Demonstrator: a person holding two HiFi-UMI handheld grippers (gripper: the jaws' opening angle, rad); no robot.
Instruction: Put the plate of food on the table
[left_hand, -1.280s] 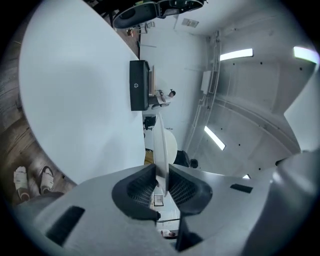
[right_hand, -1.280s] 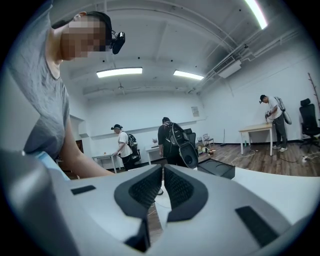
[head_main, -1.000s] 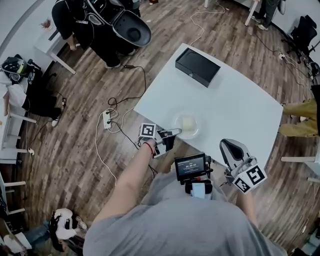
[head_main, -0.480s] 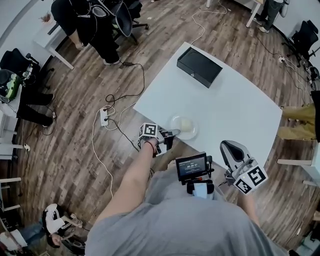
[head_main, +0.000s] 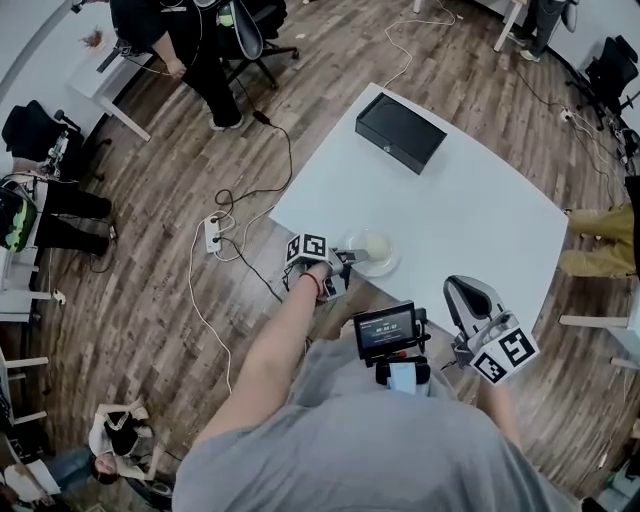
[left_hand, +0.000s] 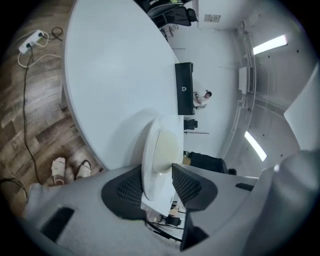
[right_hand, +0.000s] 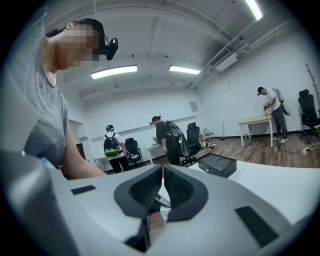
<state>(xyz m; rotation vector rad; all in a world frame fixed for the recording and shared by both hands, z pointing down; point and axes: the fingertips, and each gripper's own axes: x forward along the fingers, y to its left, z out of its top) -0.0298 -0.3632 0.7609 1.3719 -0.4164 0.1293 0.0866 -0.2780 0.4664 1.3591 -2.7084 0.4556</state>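
Note:
A white plate (head_main: 372, 250) with a pale mound of food rests on the white table (head_main: 450, 200) near its front edge. My left gripper (head_main: 349, 259) reaches it from the left. In the left gripper view the plate's (left_hand: 160, 150) rim lies between the jaws of the left gripper (left_hand: 159, 182). They have just been opening, and a gap shows on the food side. My right gripper (head_main: 462, 292) hovers off the table's front edge to the right. Its jaws (right_hand: 163, 185) are together with nothing between them.
A black flat box (head_main: 400, 132) lies at the table's far end, also visible as the black box (right_hand: 216, 165) in the right gripper view. Cables and a power strip (head_main: 213, 236) lie on the wood floor left of the table. People stand at desks (head_main: 110, 75) farther back.
The left gripper has dipped a little at the plate's rim. The plate stays at the table's front edge. The right gripper has kept still. People at the far left have shifted.

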